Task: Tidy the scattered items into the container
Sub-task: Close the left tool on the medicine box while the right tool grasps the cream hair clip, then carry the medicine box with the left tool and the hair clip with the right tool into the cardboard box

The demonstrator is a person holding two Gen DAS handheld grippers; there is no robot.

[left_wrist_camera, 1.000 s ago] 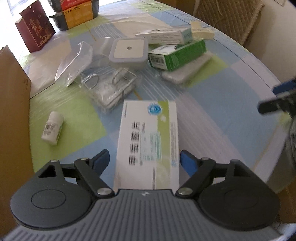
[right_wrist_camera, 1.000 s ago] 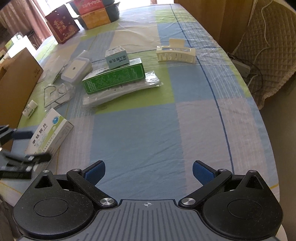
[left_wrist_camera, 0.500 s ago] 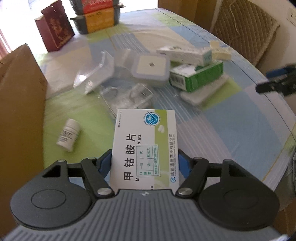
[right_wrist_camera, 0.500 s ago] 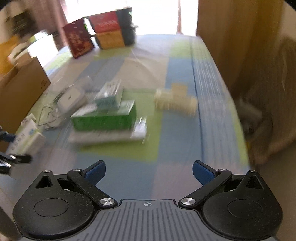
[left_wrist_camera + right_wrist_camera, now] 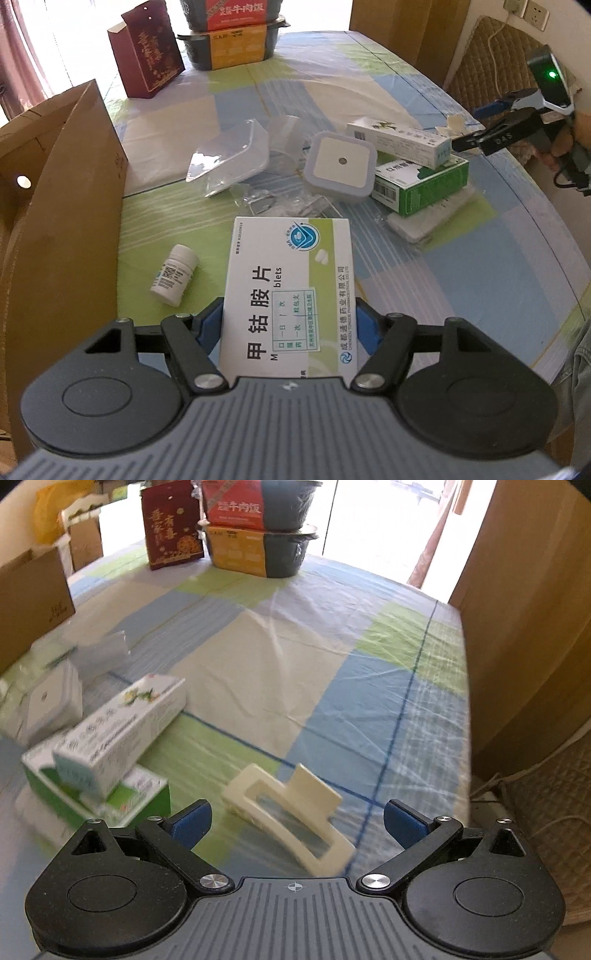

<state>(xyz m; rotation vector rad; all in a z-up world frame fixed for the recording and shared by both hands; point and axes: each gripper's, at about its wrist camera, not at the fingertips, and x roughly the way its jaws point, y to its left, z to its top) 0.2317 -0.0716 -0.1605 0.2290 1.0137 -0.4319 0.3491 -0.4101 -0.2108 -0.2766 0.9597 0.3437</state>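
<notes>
The left gripper (image 5: 290, 326) has its blue pads pressed against the two long sides of the white-and-green medicine box (image 5: 290, 295), which it holds clear of the table with the printed face up; gripping across the narrow width near one end leaves most of the carton projecting forward, which should make it easy to tip over the wall of the cardboard box (image 5: 62, 206) standing just to the left (the container, by the look of it, though its inside is out of sight). The right gripper (image 5: 297, 821) hangs low over the tablecloth (image 5: 295, 657) with its jaws spread wide and nothing between them, the cream hair clip (image 5: 291, 812) lying on the cloth in the gap ahead, so it seems lined up to take that next. Left on the table are a small white bottle (image 5: 175, 275) on its side near the cardboard wall, a square lidded tub (image 5: 341, 168), clear plastic packaging (image 5: 232, 160), and a long white carton (image 5: 118, 731) lying across a green carton (image 5: 92, 797), both somewhat blurred in the right wrist view.
</notes>
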